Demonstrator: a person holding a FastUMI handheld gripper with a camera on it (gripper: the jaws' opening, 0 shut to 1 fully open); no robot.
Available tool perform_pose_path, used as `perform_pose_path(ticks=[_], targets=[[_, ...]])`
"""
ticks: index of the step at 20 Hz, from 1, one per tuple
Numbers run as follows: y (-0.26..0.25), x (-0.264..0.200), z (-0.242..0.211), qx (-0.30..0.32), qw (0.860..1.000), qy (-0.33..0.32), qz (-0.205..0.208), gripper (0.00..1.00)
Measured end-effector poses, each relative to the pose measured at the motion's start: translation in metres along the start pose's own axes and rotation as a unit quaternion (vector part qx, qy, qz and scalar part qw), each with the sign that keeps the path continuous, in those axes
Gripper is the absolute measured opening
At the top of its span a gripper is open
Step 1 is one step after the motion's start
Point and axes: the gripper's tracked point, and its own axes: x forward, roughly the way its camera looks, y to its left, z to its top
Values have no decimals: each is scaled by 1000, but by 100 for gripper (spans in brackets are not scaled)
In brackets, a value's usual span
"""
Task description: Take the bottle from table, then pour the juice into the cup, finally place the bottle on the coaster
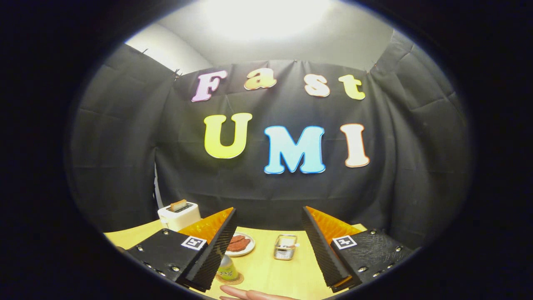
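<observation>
Black cloth [291,196] walls in the booth behind your yellow table [270,271], with a pale ceiling glowing above it. Your gripper [268,246] is held above the table with its two fingers spread wide apart and nothing between them but open tabletop. The left finger [208,254] and right finger [325,250] each show a ribbed black inner face and an orange back.

Your bottle [227,268] stands just beside the tip-side edge of the left finger, partly hidden by it. It is upright, its long axis vertical, with the pale cap end pointing up and a yellow-green label below. It sits on a round tan coaster [231,279], touching it.

Beyond the fingers, near the middle of the table, you have a small shiny metal cup [285,246], upright with its mouth facing up. To its left lies a white plate [240,243] holding something reddish-brown; what it is cannot be told. Further back at the left stands a white toaster [179,214] with a slice of bread [178,204] sticking out of its top.

A hand [254,294] lies flat on the table at the near edge, below the gap between your fingers, close to the coaster.
</observation>
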Motion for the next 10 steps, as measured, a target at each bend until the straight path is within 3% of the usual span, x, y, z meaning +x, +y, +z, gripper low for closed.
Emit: perform_pose_path(ticks=[10], targets=[[-45,-42,12,1,1000,18,-7,95]])
